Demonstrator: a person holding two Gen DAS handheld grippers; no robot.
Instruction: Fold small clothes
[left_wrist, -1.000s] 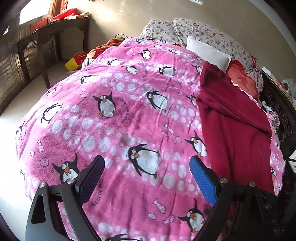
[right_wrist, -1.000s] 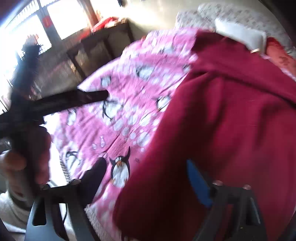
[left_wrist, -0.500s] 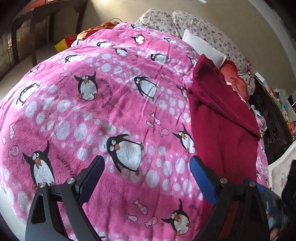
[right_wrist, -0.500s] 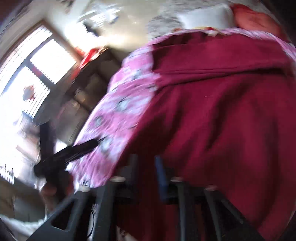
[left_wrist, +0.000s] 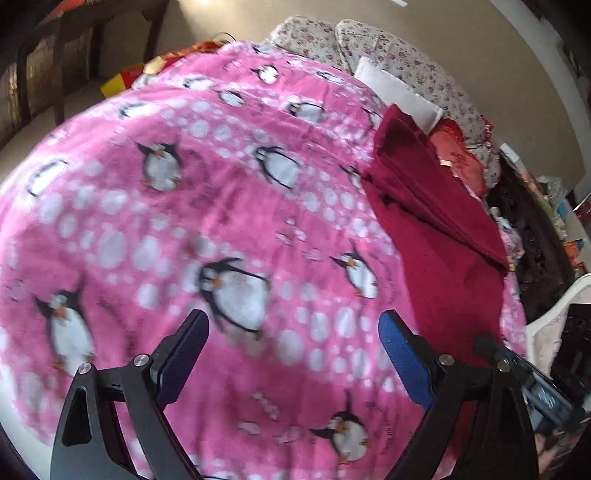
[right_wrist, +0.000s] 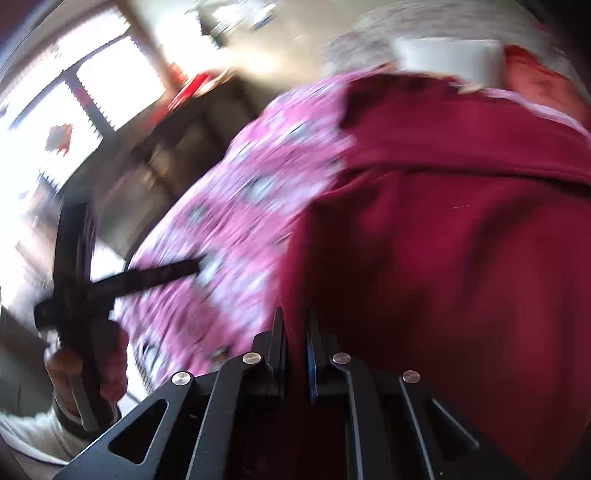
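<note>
Now the right gripper (right_wrist: 295, 332) has just closed its jaws, from wide apart a second ago to nearly shut, on the near edge of the maroon garment (right_wrist: 461, 240) at six o'clock in its view. The garment lies on the penguin blanket (left_wrist: 221, 221) at three o'clock. The left gripper (left_wrist: 291, 354) hovers wide open and empty. Judged: first fold begins.

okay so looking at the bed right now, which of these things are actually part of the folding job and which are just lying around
Part of the job:
- dark red garment, lying on the right side of the bed
- right gripper, shut at the garment's near edge
- left gripper, open over the blanket

Just lying about:
- pink penguin blanket
- floral pillows
- white pillow
</note>
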